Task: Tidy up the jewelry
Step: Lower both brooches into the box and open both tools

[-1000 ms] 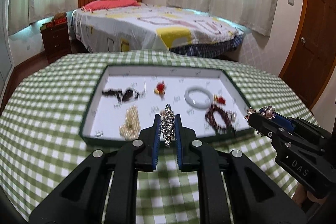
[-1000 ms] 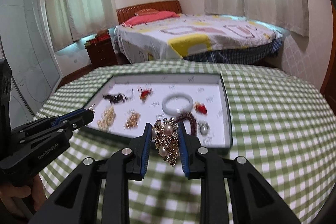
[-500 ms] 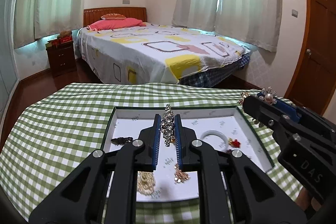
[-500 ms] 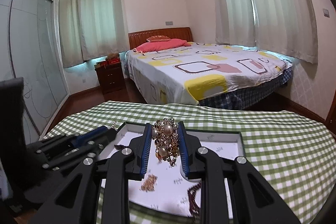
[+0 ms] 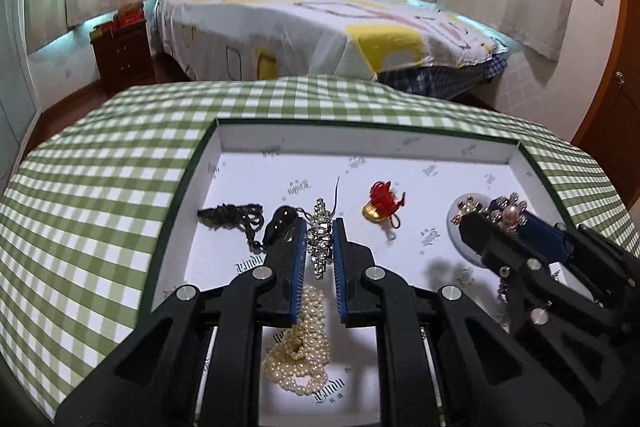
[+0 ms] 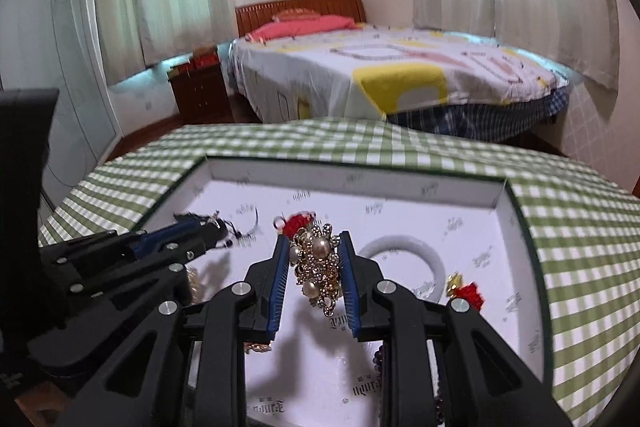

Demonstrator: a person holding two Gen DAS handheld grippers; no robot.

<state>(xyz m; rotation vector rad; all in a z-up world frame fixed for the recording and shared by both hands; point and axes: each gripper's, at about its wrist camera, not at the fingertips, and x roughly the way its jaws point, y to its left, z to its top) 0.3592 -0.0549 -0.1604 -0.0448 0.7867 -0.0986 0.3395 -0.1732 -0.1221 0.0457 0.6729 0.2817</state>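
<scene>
My left gripper (image 5: 320,227) is shut on a slim silver rhinestone brooch (image 5: 320,241) and hangs over the white tray (image 5: 400,141). Below it lie a pearl strand (image 5: 302,351), a black cord pendant (image 5: 240,219) and a red and gold charm (image 5: 382,205). My right gripper (image 6: 314,241) is shut on a gold brooch with pearls (image 6: 318,267), also over the tray (image 6: 360,175). Beside it lie a white bangle (image 6: 416,259) and a red charm (image 6: 466,291). In the left wrist view the right gripper (image 5: 504,215) covers most of the bangle (image 5: 460,223).
The tray sits on a table with a green checked cloth (image 5: 100,187). Dark beads (image 6: 378,355) lie at the tray's near side. Behind the table stand a bed (image 5: 320,23), a wooden nightstand (image 5: 122,47) and a brown door (image 5: 624,67).
Both grippers have moved forward and down over the tray, each still holding its brooch. The tray's contents now lie right beneath the fingers.
</scene>
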